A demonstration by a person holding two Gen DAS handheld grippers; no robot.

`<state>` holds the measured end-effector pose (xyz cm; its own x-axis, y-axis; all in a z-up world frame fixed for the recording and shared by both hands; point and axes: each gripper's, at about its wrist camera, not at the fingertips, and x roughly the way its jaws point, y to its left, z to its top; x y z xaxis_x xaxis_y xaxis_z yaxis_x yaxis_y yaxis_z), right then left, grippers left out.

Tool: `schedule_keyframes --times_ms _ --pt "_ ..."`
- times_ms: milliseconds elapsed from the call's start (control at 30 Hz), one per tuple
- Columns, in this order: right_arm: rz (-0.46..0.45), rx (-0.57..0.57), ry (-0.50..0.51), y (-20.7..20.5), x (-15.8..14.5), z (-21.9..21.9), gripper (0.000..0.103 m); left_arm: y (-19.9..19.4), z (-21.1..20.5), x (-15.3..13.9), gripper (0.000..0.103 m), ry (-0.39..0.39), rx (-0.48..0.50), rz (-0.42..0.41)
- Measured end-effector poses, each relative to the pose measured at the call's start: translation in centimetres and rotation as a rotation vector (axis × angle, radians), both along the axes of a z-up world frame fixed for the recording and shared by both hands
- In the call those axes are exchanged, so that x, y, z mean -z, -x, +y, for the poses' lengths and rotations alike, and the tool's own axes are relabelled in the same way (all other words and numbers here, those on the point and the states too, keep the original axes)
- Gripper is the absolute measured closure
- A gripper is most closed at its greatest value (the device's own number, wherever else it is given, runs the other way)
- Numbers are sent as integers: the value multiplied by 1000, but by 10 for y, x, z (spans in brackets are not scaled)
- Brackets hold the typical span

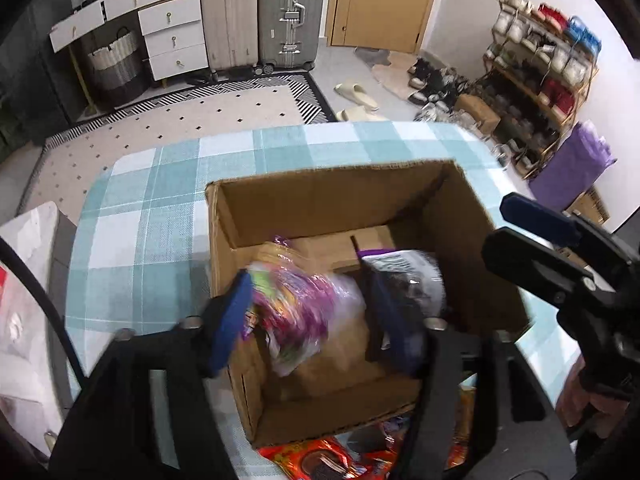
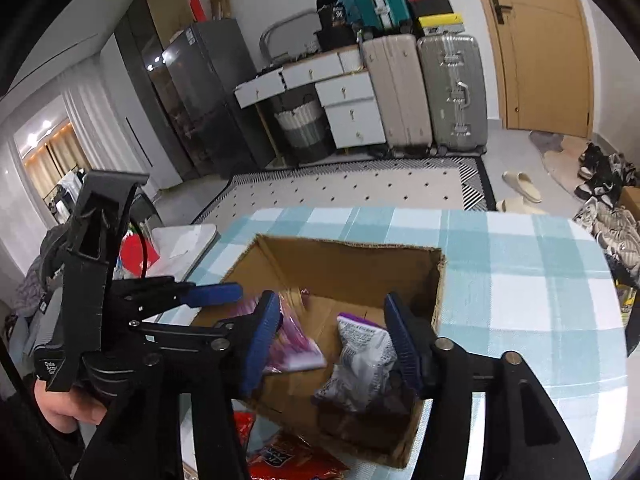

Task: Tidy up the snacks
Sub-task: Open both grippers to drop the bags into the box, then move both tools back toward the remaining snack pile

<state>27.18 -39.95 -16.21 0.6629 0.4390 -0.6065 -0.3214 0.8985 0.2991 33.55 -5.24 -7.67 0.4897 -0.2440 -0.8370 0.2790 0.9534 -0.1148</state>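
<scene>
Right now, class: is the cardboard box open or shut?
Open: the cardboard box has no lid over it, and two snack bags show inside.

Your open cardboard box (image 1: 344, 196) sits on the checked desk. Inside it, a pink-and-purple clear snack bag (image 1: 304, 312) lies at the left, blurred. A white-and-purple snack packet (image 2: 362, 360) leans at the right. Red-orange snack packs (image 1: 316, 460) lie outside, against the box's near wall.

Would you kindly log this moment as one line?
left gripper: open, pink bag dropping | right gripper: open over grey bag | both bags in box | red packs outside
</scene>
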Motion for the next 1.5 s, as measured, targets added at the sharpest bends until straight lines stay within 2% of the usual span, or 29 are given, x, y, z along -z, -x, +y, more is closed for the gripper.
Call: schedule_keyframes --times_ms 33,67,433,500,667,733,800,867,1033,1167,1500 --pt "-5 -1 -6 2 -3 -1 45 3 2 -4 24 20 0 -12" --pt "-12 2 -10 5 -7 -3 45 6 5 -8 21 21 -8 -24" --pt "-116 18 -21 53 -53 -10 39 57 28 -53 21 21 -55 -119" --pt "-149 16 -21 67 -63 -9 34 70 30 -60 21 13 -43 -146" --pt "-207 -5 -3 96 -82 -3 30 99 37 -74 21 -18 -49 -186" --pt "-225 -14 -11 109 -88 -1 26 111 41 -80 21 3 -52 -189" --pt "-245 -20 -14 122 -93 0 14 123 44 -85 21 29 -52 -189" --pt "-291 -16 10 140 -98 2 13 134 48 -91 21 43 -60 -200" --pt "-375 -34 42 178 -104 9 6 170 49 -108 18 47 -72 -266" --pt "-434 -33 44 207 -108 12 2 196 47 -113 1 66 -73 -306" --pt "-519 4 67 259 -98 9 1 253 54 -100 1 68 -122 -390"
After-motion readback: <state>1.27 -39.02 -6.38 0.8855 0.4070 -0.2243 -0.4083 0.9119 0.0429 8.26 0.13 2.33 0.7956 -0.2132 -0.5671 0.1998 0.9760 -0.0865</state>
